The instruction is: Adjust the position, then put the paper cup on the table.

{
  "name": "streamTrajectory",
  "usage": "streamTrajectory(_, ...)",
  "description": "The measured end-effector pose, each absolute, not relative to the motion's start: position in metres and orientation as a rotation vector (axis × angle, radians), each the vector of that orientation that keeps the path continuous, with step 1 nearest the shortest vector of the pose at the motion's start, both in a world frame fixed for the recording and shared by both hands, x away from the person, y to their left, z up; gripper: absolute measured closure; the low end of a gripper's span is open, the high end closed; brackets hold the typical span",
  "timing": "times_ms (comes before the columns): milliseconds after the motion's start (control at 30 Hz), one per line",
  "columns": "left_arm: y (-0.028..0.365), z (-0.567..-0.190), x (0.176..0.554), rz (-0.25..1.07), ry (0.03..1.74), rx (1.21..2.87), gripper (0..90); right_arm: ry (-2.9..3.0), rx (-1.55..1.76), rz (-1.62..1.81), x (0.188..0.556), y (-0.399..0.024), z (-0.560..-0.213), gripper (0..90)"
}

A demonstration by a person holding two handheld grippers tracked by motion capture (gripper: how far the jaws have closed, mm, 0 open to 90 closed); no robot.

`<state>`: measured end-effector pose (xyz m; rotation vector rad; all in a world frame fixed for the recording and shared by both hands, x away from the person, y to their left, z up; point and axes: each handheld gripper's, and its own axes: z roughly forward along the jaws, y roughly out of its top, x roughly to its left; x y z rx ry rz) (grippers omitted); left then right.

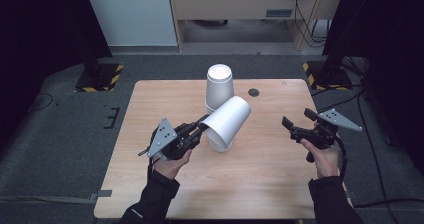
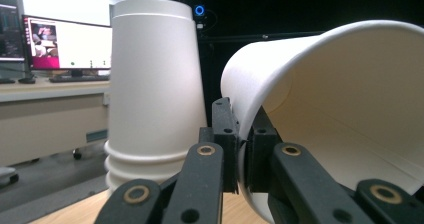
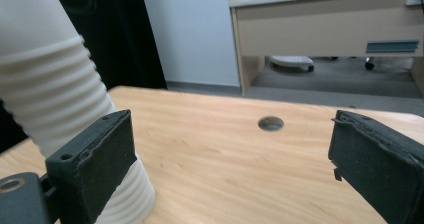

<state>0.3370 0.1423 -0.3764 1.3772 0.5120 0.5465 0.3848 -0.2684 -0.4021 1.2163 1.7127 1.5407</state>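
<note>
- The person's left hand (image 1: 172, 165) is gripping the left gripper (image 1: 202, 126) near the front-left of the table (image 1: 150, 184), a dark sleeve (image 1: 150, 204) reaching in from the near edge.
- That gripper is pinching the rim of a white paper cup (image 1: 227, 120); in the left gripper view its two jaws are clamping the cup wall (image 2: 320, 104) between them, one outside and one inside the mouth.
- The cup is hanging tilted on its side above the wood, its open mouth facing the left hand and its closed base pointing up and away.
- Just under the tilted cup, a short stack of cups (image 1: 220, 145) is standing on the table.
- The right hand (image 1: 325, 156) is holding the right gripper (image 1: 292, 126) over the right side of the table, well apart from the cup, with its jaws standing wide and nothing between them.
- Farther back, a taller stack of upturned cups (image 1: 219, 86) is standing near the table's far edge, beside a round hole (image 1: 254, 92) in the tabletop.
</note>
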Motion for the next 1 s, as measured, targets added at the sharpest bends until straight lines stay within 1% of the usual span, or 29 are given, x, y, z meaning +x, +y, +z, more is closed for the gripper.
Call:
streamTrajectory(300,0.167,-0.377,0.325,0.53,0.535,1.446,85.9,1.769,1.236,1.441,0.38,-0.277,-0.427,4.8)
streamTrajectory(500,0.192,-0.379,0.313,0.528,0.562,1.518,85.9,1.802,1.26,1.392,0.376,-0.284,-0.441,4.7)
streamTrajectory(1000,0.24,-0.393,0.304,0.555,0.685,1.545,85.9,1.88,1.26,1.31,0.376,-0.28,-0.461,4.7)
